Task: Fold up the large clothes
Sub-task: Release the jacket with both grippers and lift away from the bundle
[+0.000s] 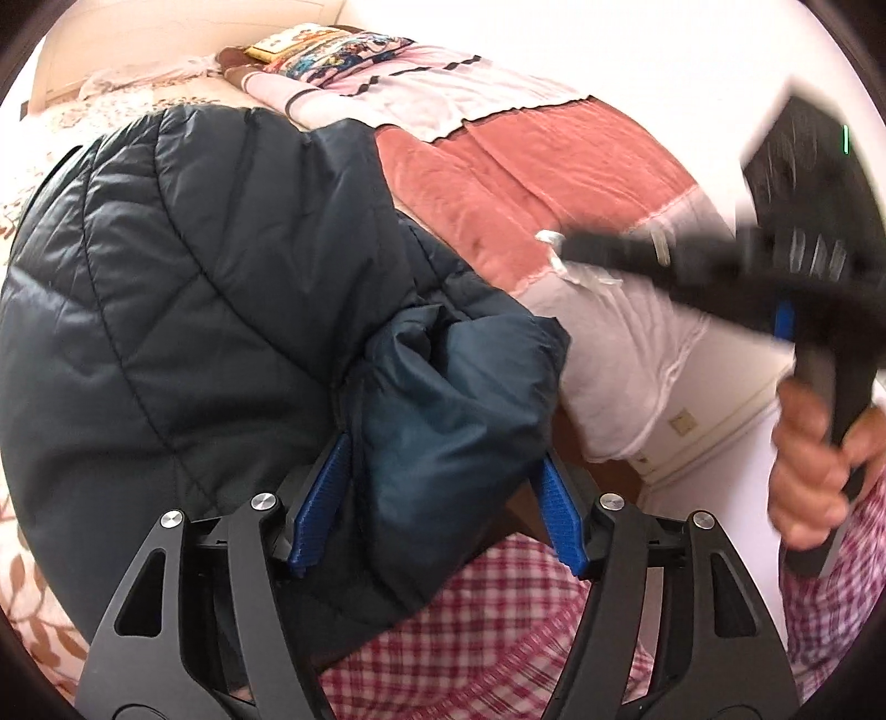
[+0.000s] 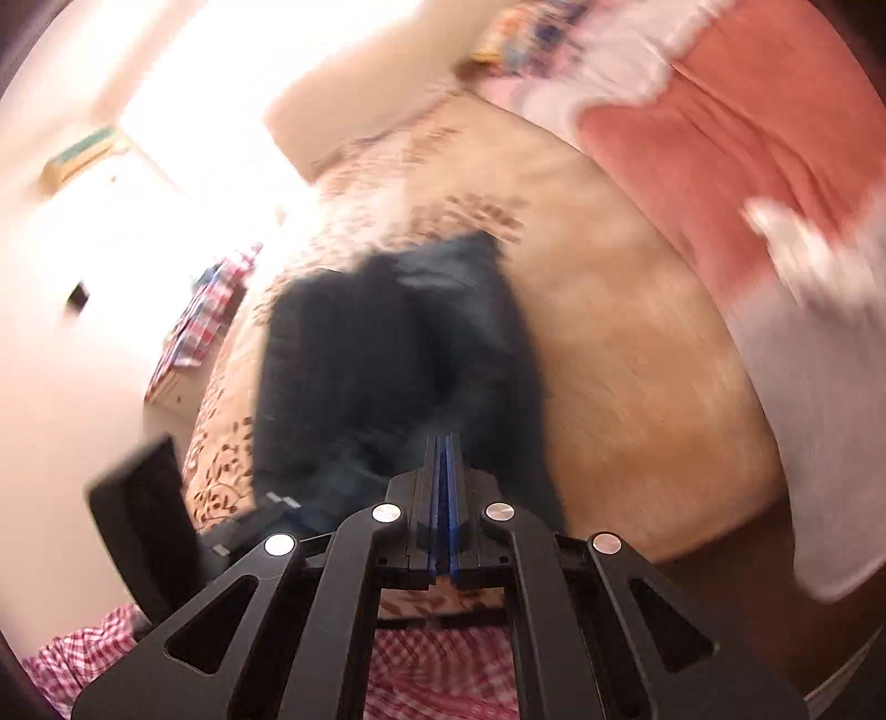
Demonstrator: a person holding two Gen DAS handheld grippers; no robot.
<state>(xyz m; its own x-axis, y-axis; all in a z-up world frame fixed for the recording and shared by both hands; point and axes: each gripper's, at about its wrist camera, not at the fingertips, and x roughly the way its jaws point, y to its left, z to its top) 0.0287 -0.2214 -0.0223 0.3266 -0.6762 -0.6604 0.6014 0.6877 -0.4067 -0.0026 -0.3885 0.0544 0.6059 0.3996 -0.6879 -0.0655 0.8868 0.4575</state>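
Observation:
A dark navy quilted jacket (image 1: 194, 266) lies bunched on the bed; the blurred right wrist view shows it as a dark heap (image 2: 387, 343). My left gripper (image 1: 443, 498) stands open at the jacket's near edge. A loose fold of the jacket (image 1: 454, 399) sits between its blue pads (image 1: 324, 498). My right gripper (image 2: 443, 443) is shut with nothing between its fingers and hangs above the jacket. In the left wrist view it appears blurred at the right (image 1: 559, 249), held by a hand (image 1: 814, 471).
The bed has a beige floral sheet (image 2: 609, 332). A coral blanket (image 1: 526, 183) and white cloth (image 1: 626, 354) lie to the right of the jacket, with patterned pillows (image 1: 332, 50) at the far end. Red-checked clothing of the person (image 1: 498, 637) is near the bed's edge.

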